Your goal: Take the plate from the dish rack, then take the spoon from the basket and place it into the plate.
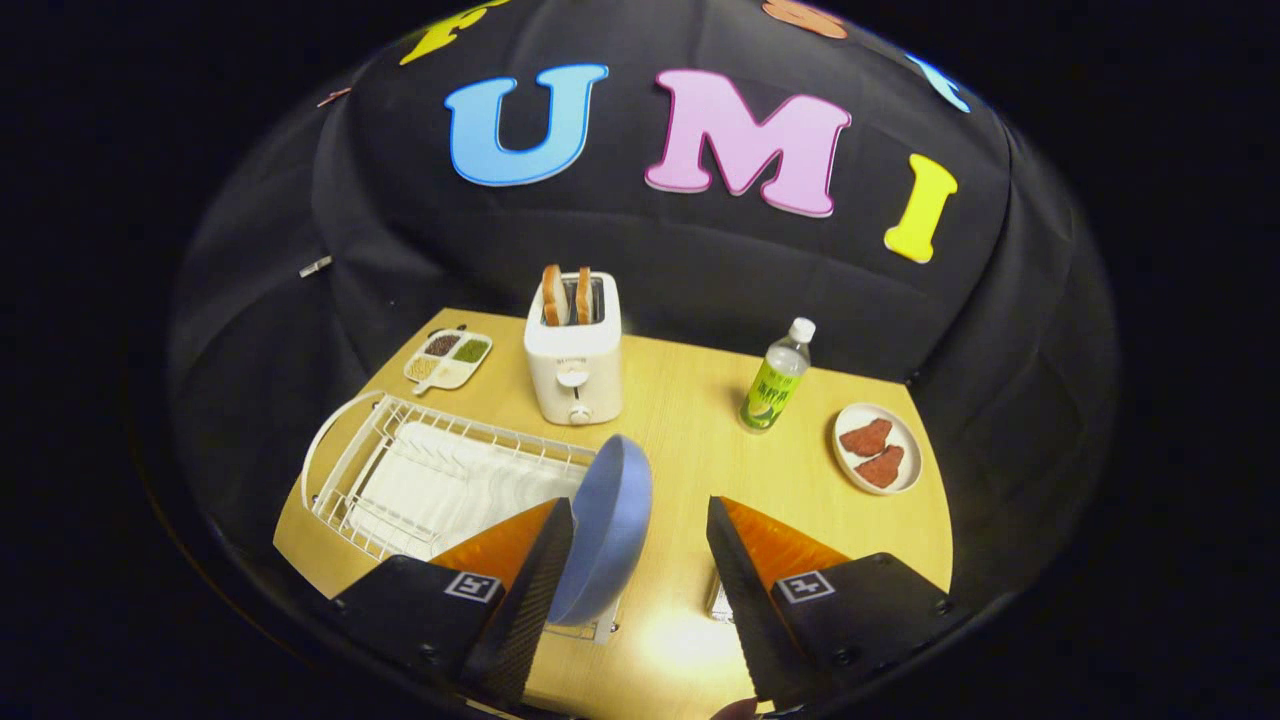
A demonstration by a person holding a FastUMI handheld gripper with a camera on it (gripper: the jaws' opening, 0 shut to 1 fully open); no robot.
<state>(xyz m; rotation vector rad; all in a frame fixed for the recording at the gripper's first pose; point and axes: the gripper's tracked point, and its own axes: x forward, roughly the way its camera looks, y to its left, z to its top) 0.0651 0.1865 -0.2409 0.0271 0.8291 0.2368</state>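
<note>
The dish rack (pixel 400 470) sat on the table (pixel 690 420) at the lower left of the frame, with the plate (pixel 608 520) standing on edge at its right end, just beside the gripper's (pixel 640 560) left finger, whose fingers stood apart. Behind the rack stood the toaster (pixel 575 365), two bread slices (pixel 565 295) in its slots. A divided tray (pixel 448 360) lay to the toaster's left. To its right stood a bottle (pixel 776 378), and farther right a dish (pixel 877 450) holding two pieces of food.

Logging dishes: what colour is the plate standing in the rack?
Blue plate, clearest in the gripper view, between the open tongs.
</note>
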